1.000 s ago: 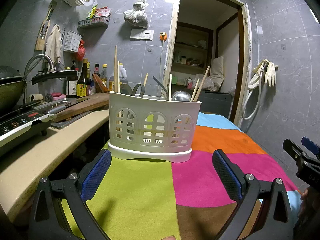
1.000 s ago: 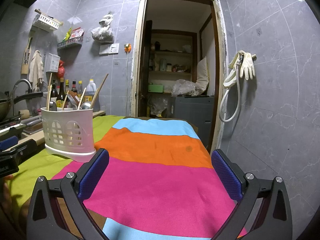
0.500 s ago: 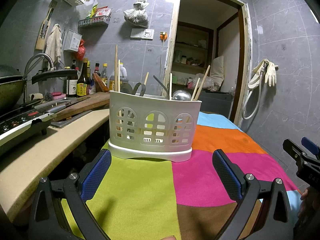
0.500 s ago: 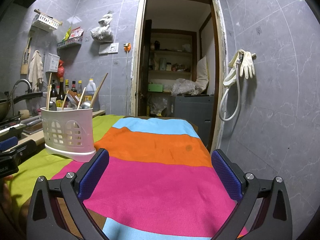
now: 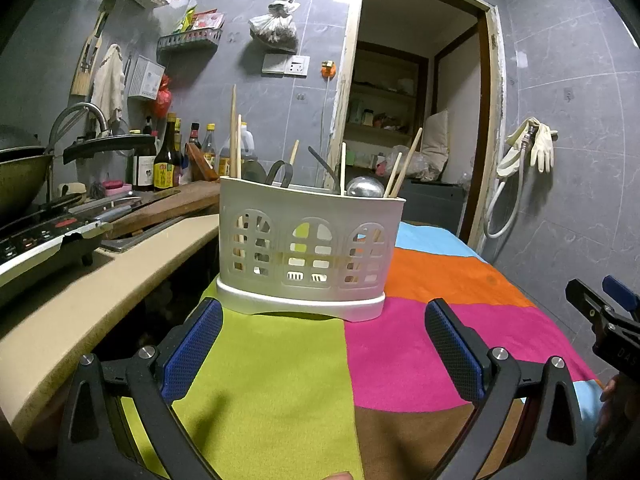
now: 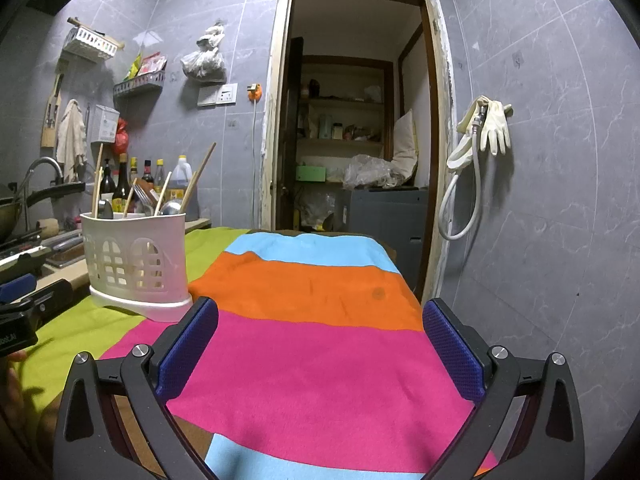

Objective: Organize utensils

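Two grippers were in view, and both stood wide apart with nothing between the pads: the left gripper (image 5: 322, 354) was low over the striped cloth (image 5: 272, 380), directly in front of the white utensil holder (image 5: 310, 248), and the right gripper (image 6: 320, 354) was further to the right of the holder, over the pink stripe. The holder stood upright on the cloth, near the counter (image 5: 92, 292) on its left side, and it already carried the chopsticks (image 5: 234, 132), a metal spoon (image 5: 365, 187) and some dark handles which I could not name. No loose utensil lay on the cloth around the holder, so in my judgement the sorting was close to finished or had to continue inside the holder. The main risk, as I judged it, was the holder itself: it looked light and tall for its base, and a push from the left gripper against its front wall could slide it on the soft cloth or tip it toward the counter. The long chopsticks leaned outward above the rim, so pulling one sideways could lever the others out.
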Available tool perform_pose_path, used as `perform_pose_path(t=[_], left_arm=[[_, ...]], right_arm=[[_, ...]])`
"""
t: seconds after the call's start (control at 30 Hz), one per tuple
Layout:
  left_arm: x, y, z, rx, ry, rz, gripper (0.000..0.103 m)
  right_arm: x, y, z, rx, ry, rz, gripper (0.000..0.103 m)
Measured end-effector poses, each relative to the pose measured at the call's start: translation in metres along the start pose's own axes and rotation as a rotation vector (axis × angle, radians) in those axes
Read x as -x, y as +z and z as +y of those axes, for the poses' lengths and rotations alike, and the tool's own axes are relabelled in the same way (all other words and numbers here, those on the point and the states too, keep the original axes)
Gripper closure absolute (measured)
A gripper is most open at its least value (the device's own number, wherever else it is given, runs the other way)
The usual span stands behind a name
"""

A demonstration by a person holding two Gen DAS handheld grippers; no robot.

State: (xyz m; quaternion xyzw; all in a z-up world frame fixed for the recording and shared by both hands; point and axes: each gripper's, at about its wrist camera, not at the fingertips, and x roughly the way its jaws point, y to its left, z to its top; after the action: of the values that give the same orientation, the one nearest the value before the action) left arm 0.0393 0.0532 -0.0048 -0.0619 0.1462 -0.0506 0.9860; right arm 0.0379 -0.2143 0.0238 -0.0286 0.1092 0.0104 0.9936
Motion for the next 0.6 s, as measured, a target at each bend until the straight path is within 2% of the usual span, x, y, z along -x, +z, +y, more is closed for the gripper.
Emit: perform_pose_path(t=[0.6], left_arm=[[0.0011, 0.0001, -0.0033, -0.011, 0.010, -0.009, 0.004]], right_arm=[[-0.0007, -0.0049, 0.0042, 0.000, -0.003, 0.010, 0.000]])
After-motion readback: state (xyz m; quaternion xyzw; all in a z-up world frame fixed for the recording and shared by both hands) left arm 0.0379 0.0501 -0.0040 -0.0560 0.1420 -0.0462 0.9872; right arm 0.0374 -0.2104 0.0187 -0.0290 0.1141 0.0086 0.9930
